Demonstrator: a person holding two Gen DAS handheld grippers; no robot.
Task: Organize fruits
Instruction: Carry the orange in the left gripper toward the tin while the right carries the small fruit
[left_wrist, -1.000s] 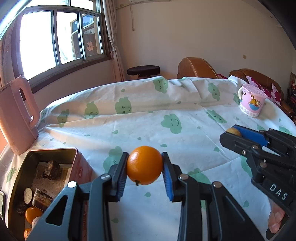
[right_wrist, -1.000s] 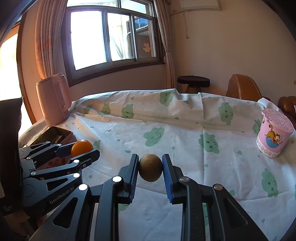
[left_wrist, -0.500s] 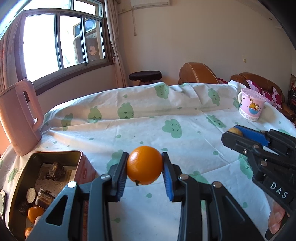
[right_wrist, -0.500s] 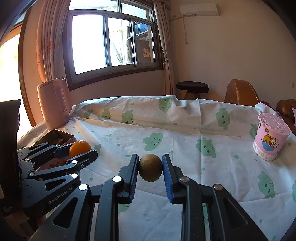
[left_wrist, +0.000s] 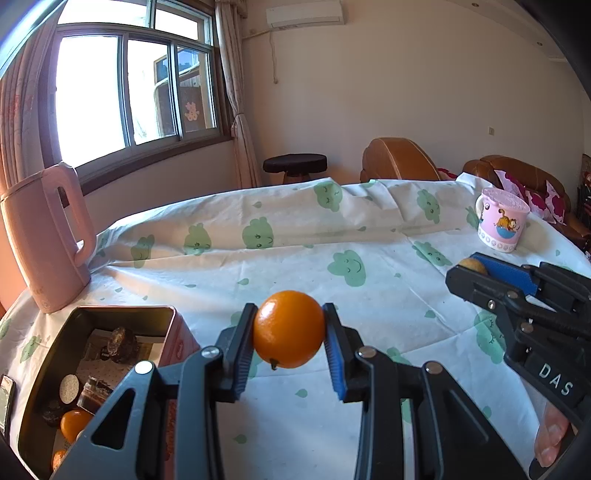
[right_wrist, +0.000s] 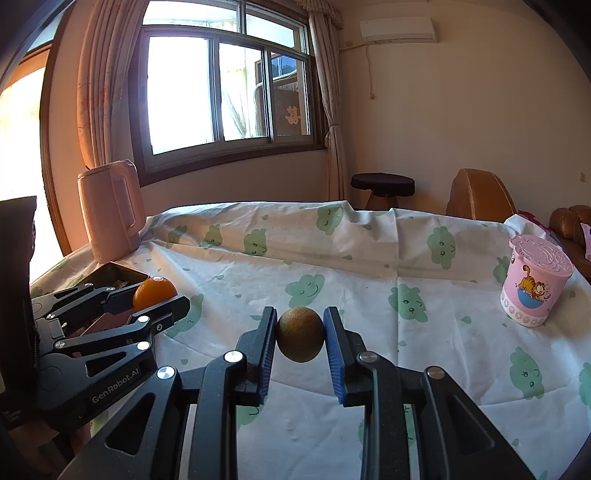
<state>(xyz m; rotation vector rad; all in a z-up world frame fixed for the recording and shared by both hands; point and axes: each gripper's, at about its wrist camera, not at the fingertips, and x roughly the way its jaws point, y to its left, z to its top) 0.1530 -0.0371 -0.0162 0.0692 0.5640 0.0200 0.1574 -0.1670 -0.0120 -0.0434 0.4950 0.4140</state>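
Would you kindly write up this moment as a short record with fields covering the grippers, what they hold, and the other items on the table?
left gripper: shut on orange, held above the table
right gripper: shut on brown fruit, held above the table
tin box: open, at the table's left, another orange and dark items inside
pink kettle: upright behind the tin box
pink mug: lidded, far right
tablecloth: white, green cloud print

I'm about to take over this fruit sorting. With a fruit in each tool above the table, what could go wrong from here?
The orange is round and pinched only at its sides by the left tool; it might slip and roll across the tablecloth. The brown fruit in the right tool likewise. The tin already looks crowded, so a dropped fruit may bounce out.
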